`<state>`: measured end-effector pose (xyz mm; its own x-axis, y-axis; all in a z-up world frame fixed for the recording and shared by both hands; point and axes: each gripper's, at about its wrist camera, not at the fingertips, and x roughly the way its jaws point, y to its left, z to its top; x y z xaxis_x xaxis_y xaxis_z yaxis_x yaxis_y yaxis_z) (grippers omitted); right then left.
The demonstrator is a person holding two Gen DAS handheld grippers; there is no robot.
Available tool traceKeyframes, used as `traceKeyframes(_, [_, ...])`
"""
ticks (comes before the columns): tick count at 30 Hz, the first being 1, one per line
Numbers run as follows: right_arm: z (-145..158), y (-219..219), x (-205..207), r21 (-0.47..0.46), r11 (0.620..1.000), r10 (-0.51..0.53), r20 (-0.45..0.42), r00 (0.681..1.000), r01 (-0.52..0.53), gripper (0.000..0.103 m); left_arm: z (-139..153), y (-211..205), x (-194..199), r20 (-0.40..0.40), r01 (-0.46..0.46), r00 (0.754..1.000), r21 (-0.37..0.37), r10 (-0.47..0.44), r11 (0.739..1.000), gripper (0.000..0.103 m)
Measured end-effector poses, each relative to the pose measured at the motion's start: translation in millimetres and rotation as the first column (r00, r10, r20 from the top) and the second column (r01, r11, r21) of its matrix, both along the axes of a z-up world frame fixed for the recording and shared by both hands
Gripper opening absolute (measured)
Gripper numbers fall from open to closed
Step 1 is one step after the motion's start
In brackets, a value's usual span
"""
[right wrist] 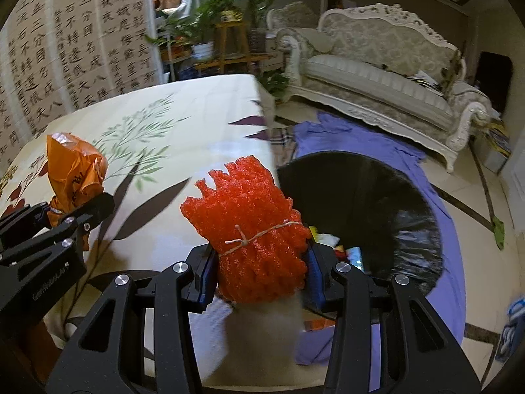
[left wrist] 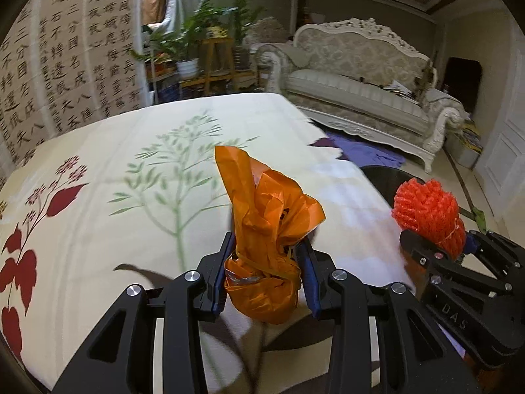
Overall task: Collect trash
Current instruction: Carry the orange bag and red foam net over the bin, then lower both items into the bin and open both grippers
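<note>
My left gripper [left wrist: 264,262] is shut on a crumpled orange plastic bag [left wrist: 267,229] and holds it above the table's right part; the bag also shows in the right wrist view [right wrist: 73,177]. My right gripper [right wrist: 259,262] is shut on a bundle of red foam netting [right wrist: 252,226] tied with string, held over the table's right edge beside a black trash bag [right wrist: 377,210] that stands open on the floor with some trash inside. The red bundle also shows in the left wrist view [left wrist: 428,213], with the right gripper [left wrist: 459,269] to the right of my left one.
The table wears a cream cloth with leaf prints [left wrist: 131,170]. A purple cloth [right wrist: 393,151] lies on the floor under the trash bag. A white ornate sofa [left wrist: 361,75] stands behind, potted plants on wooden stands [left wrist: 210,52] and a calligraphy wall [left wrist: 65,65] at the back left.
</note>
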<state>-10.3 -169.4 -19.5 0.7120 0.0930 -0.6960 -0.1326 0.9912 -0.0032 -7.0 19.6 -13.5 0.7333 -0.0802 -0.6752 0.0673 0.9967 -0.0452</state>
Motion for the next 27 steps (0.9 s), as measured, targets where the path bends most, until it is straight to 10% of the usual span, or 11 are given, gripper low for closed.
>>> traceKeyframes(27, [5, -112, 34, -0.005, 0.963, -0.265, 0.117, 0.957, 0.268, 0.044, 12, -115, 65, 0.074, 0.193, 0.978, 0.04, -0.195, 0.98, 0.038])
